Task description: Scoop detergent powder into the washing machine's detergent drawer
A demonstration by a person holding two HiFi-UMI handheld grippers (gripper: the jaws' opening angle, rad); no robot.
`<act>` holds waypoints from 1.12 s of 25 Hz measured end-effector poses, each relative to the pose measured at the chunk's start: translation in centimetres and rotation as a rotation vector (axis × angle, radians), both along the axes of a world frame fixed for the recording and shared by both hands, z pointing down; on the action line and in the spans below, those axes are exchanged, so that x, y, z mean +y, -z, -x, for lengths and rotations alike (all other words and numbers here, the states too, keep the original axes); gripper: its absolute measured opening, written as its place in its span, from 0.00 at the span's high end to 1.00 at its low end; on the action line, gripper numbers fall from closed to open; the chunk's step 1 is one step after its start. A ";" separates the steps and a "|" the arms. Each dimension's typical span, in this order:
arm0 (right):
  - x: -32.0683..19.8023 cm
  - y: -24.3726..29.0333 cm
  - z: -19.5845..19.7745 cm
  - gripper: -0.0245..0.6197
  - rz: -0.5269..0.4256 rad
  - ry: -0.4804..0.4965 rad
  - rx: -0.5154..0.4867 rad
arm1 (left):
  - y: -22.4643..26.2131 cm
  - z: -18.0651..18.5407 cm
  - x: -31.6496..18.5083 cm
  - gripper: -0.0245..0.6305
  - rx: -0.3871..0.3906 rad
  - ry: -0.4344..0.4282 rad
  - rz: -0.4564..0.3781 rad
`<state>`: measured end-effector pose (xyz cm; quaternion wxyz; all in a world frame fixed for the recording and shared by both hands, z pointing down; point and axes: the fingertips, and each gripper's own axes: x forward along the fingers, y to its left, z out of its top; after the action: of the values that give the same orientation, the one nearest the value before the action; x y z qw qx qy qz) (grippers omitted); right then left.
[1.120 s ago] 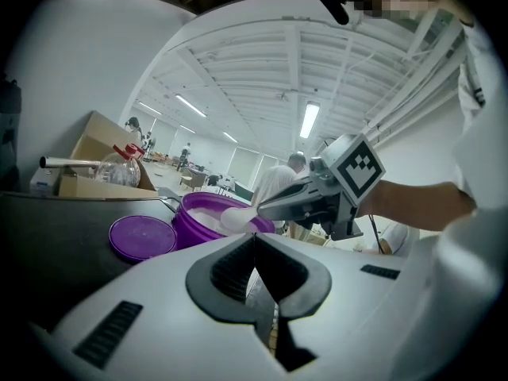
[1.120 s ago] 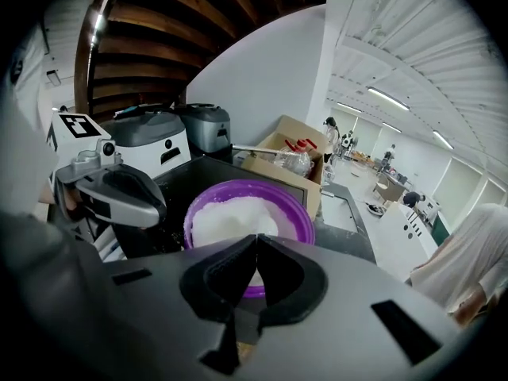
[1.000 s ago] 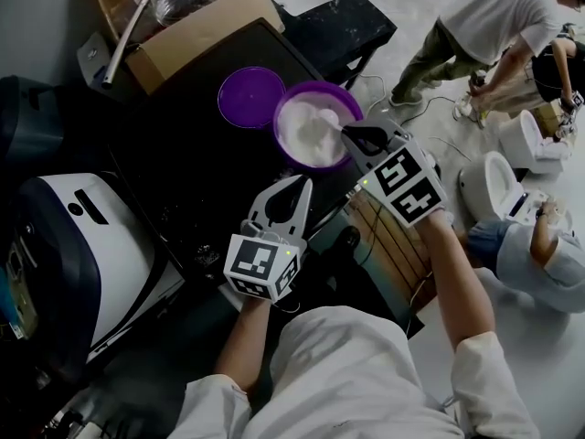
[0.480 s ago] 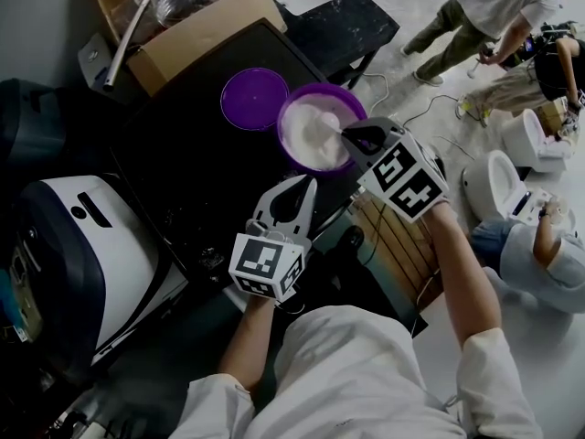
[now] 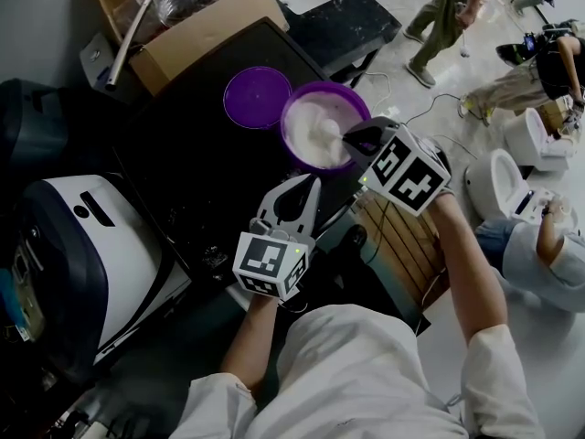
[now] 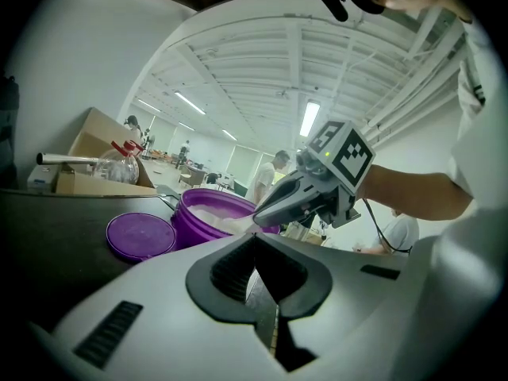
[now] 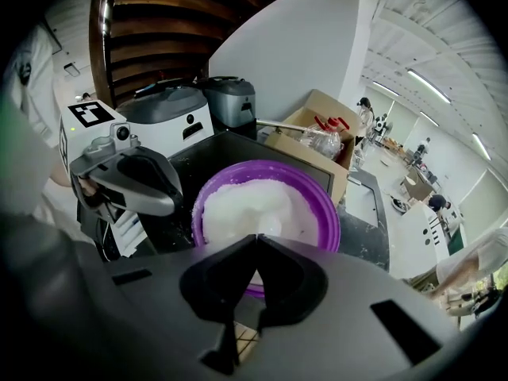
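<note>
Detergent powder: where is it sitting?

It is heaping up white inside the purple tub. The tub is standing on the black table, at 1 o'clock from the middle of the head view.

Going left to right, what are you logging?

White-and-dark machine is standing at 9 o'clock, beside the table. Cardboard box is sitting at 11 o'clock on the table's far corner. Left gripper is being held at the tub's 7 o'clock, apart from it. Its jaws are pressing tip to tip with nothing between them. Purple lid is lying flat at the tub's 10 o'clock, just beside it. Right gripper is reaching over the tub's rim at 4 o'clock, and its jaws are clamping together on the handle of a white scoop.

And the scoop's far end?

It is resting in the powder near the middle of the heap. Whether it is carrying a load I cannot tell. Farther right, another person is standing at 2 o'clock, well apart from the table.
</note>
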<state>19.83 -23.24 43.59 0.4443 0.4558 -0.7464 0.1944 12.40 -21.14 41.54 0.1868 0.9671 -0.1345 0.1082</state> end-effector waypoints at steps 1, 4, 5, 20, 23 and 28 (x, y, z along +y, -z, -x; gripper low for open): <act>0.1 -0.1 0.1 0.95 0.012 0.002 -0.003 | 0.0 0.0 0.0 0.93 0.000 0.000 -0.001; 0.4 -0.2 0.3 0.95 0.040 0.006 -0.019 | 0.0 0.0 0.1 0.93 0.002 0.000 0.000; 0.4 -0.2 0.3 0.95 0.046 0.007 -0.022 | 0.0 0.0 0.1 0.93 0.002 -0.001 0.000; 1.6 0.1 1.7 0.95 0.118 0.044 -0.079 | 0.0 0.1 0.2 0.93 -0.001 -0.004 -0.002; 1.6 0.3 1.9 0.95 0.115 0.057 -0.092 | 0.0 0.0 0.4 0.93 -0.002 -0.006 -0.001; 1.9 0.7 2.5 0.95 0.117 0.068 -0.125 | 0.1 0.1 0.6 0.93 0.000 -0.009 -0.004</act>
<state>17.28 -21.34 42.90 0.4289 0.3906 -0.7751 0.2504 12.33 -20.55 41.47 0.1843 0.9681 -0.1305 0.1088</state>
